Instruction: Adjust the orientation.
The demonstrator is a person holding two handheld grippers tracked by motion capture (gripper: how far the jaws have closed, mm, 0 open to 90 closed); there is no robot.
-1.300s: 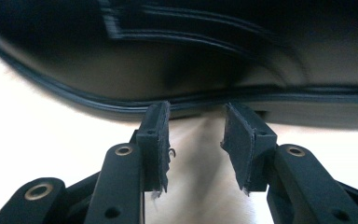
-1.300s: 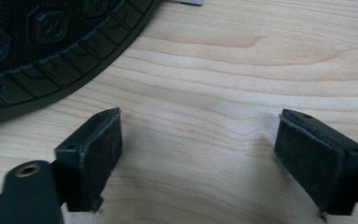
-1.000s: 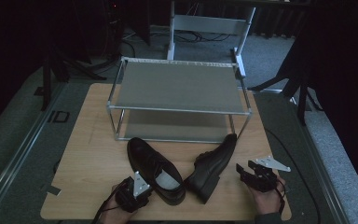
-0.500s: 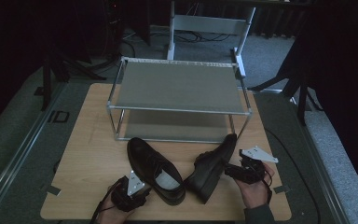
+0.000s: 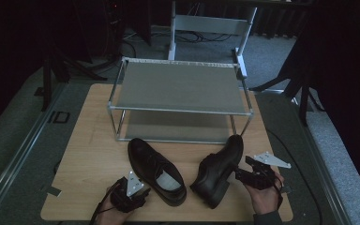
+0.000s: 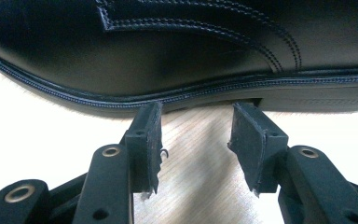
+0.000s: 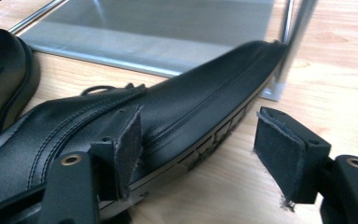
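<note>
Two black shoes sit lower centre of the table. We see the right gripper point(image 5: 243, 172) has closed in on the tipped right shoe point(image 5: 218, 171); its wide jaws straddle the sole edge, suggesting a grasp. Left gripper point(image 6: 196, 144), jaws open, nearly meets the left shoe point(image 6: 177, 51).

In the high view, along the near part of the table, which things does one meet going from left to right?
Left tool → left shoe, upright → right shoe, tipped on its side → right tool.
</note>
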